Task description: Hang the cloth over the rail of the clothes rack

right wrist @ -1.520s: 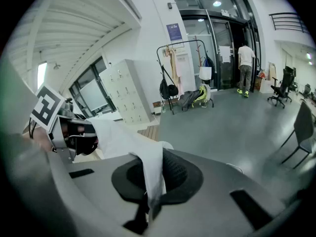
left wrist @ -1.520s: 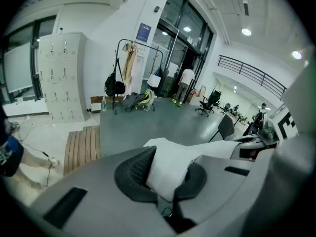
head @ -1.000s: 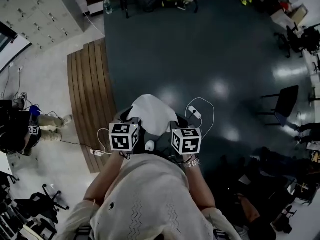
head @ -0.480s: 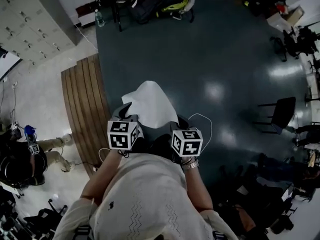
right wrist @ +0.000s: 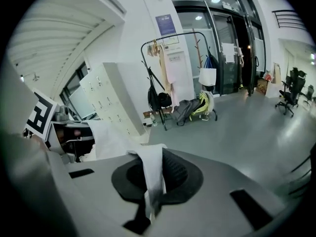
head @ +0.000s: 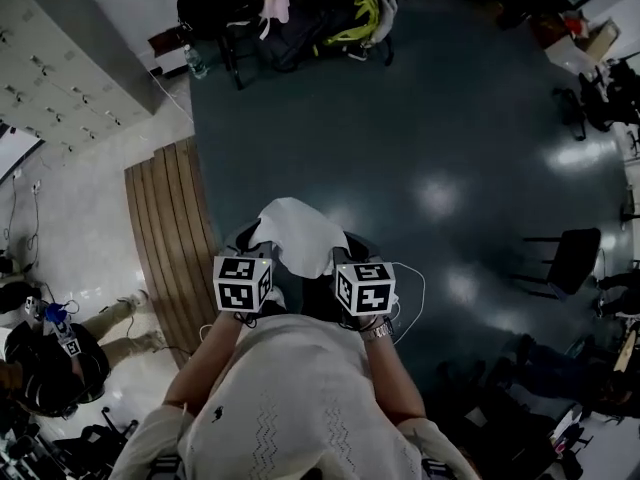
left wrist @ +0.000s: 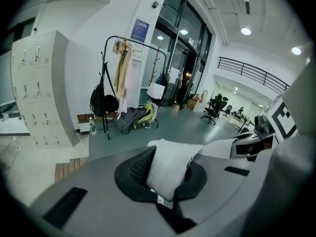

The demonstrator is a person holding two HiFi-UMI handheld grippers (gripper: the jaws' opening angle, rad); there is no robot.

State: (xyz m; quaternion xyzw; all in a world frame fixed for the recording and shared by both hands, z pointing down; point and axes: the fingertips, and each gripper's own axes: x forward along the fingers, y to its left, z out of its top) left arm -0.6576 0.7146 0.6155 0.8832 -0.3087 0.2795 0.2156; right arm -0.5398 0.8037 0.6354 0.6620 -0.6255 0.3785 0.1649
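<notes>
Since a second ago you have been walking across the dark floor [head: 450,118], so the clothes rack [left wrist: 104,63] and the bags beneath it are now sitting fuller in the top of the head view, while the wooden floor strip [head: 165,228] and the seated person [head: 40,358] are sliding down toward the lower left. You are holding both claws out in front of your chest, side by side and slightly apart. Your left claw [head: 252,238] is clamping one edge of the white cloth [head: 298,233]; its own view is showing the fabric [left wrist: 173,164] pinched between the closed pads and folding up over them. Your right claw [head: 345,244] is gripping the other edge, and its view is showing a narrow band of cloth [right wrist: 154,169] squeezed between its closed pads and running off toward the other claw. Between them the cloth is bulging forward in a loose hump above the floor, resting on nothing. It is hanging well apart from the rack, which is standing ahead beside the grey lockers [left wrist: 39,88], carrying pale garments [left wrist: 121,70] and a black backpack [left wrist: 98,102], with a yellow-green bag [head: 365,13] and a water bottle [head: 195,63] near its feet. A white cable [head: 412,283] is lying on the floor just beside your right hand.
</notes>
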